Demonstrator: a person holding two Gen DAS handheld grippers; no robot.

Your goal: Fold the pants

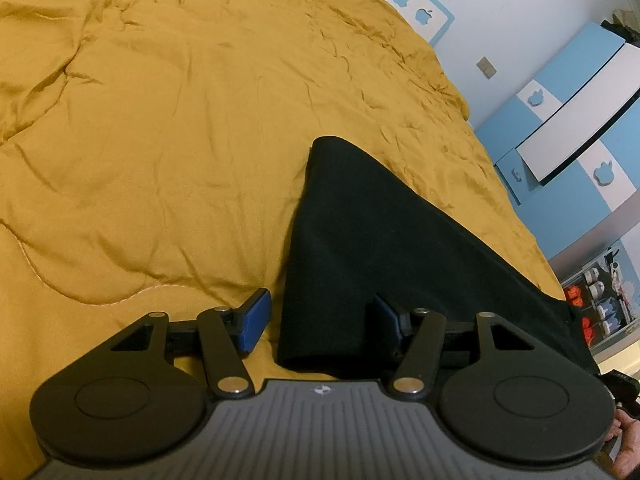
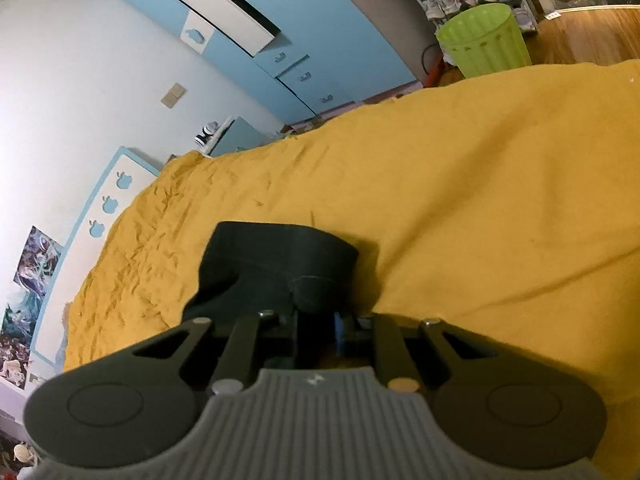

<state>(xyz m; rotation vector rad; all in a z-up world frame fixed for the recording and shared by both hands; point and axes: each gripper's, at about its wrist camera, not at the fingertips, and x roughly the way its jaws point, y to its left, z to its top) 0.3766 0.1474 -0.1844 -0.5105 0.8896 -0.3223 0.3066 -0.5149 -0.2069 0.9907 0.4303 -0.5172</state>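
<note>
- Left gripper (image 1: 316, 320) stands wide apart over the near edge of the black pants (image 1: 360, 248), which lie on the yellow quilt (image 1: 160, 140).
- Right gripper (image 2: 316, 334) is narrowed, pinching the pants (image 2: 280, 264) by the waistband.
- We judge a fold is underway; next we close the left jaws on the cloth.

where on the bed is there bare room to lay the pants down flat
Most of the mustard duvet lies bare: the wide stretch left of the black pants, up to the apple-cutout headboard. The strip between the pants and the bed's right edge is narrow. It is crowded near both claws: left claw open astride the pants' edge, right claw gripping them.
</note>
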